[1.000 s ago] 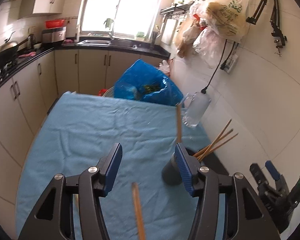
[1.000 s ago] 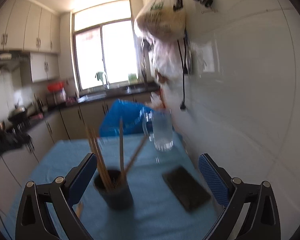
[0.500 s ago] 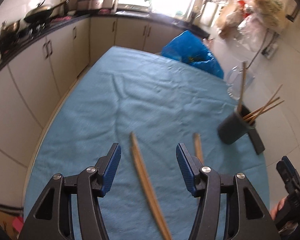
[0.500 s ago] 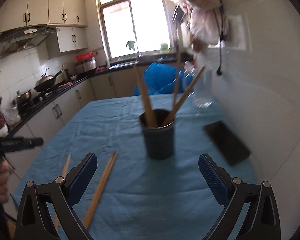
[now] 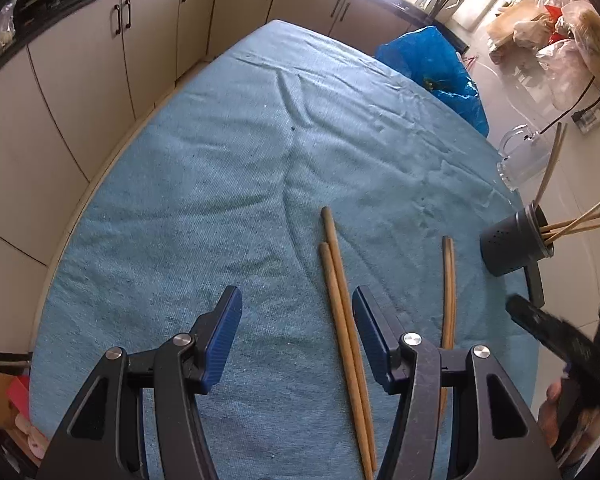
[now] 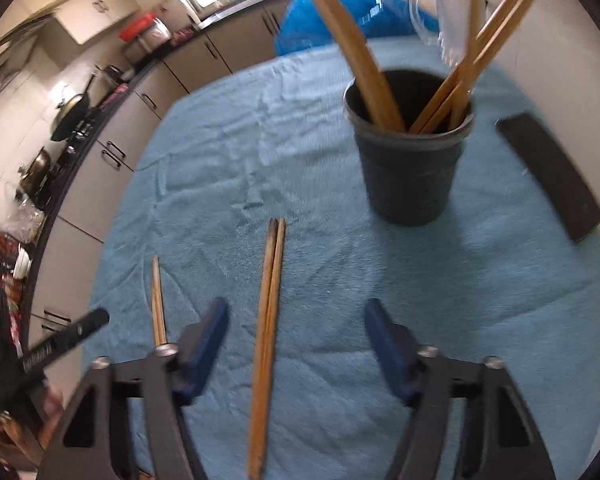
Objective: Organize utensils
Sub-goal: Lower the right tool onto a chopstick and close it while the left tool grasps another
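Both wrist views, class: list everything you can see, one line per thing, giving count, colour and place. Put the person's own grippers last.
Loose chopsticks: three, wooden; a pair side by side and one apart, flat on the cloth.
Holder: one, dark, upright, with several chopsticks inside.
Tablecloth: one, blue, over the table.
Phone: one, black, flat beside the holder.
Glass mug: one, clear, beyond the holder.
Plastic bag: one, blue, table's far end.
Left gripper: open, empty.
Right gripper: open, over the pair.
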Demonstrator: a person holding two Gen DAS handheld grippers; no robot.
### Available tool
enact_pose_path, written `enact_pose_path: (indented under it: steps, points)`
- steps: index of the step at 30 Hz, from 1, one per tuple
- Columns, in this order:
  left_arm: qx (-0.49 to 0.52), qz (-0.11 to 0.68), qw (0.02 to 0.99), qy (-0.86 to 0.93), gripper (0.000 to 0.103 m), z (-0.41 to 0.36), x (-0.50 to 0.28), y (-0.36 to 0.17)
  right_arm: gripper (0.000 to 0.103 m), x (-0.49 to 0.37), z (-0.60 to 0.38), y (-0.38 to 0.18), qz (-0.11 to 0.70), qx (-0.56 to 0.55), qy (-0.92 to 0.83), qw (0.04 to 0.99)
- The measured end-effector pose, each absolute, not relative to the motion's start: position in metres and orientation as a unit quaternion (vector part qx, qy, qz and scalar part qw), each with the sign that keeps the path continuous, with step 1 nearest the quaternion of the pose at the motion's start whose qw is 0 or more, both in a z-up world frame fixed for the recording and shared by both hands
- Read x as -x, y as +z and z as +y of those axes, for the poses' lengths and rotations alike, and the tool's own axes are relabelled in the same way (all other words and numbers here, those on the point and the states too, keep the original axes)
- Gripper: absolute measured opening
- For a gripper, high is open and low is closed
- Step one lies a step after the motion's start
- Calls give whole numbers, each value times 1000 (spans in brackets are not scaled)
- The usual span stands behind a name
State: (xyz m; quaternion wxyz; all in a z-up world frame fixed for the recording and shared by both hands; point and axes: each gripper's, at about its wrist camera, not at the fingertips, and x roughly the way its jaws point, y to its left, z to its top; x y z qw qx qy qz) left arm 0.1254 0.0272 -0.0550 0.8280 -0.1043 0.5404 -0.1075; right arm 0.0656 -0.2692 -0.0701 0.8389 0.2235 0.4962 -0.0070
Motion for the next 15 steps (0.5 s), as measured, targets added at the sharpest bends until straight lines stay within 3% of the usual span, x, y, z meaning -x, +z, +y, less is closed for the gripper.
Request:
enact_pose_path:
  steps: [4, 12, 14, 15]
  points:
    - [99, 542, 827, -109, 56, 29, -125, -58, 34, -90, -262, -79, 519, -225, -31, 824]
    - [89, 547, 825, -110, 56, 31, -125, -64, 31, -127, -247, -94, 544, -199, -46, 814]
    - [91, 549, 824, -109, 56, 33, -126, -65, 20, -133, -245, -98, 551, -190, -48, 811]
    - [92, 550, 823, -108, 56, 34, -127, -66, 20, -136, -244, -100, 554, -187, -49, 810]
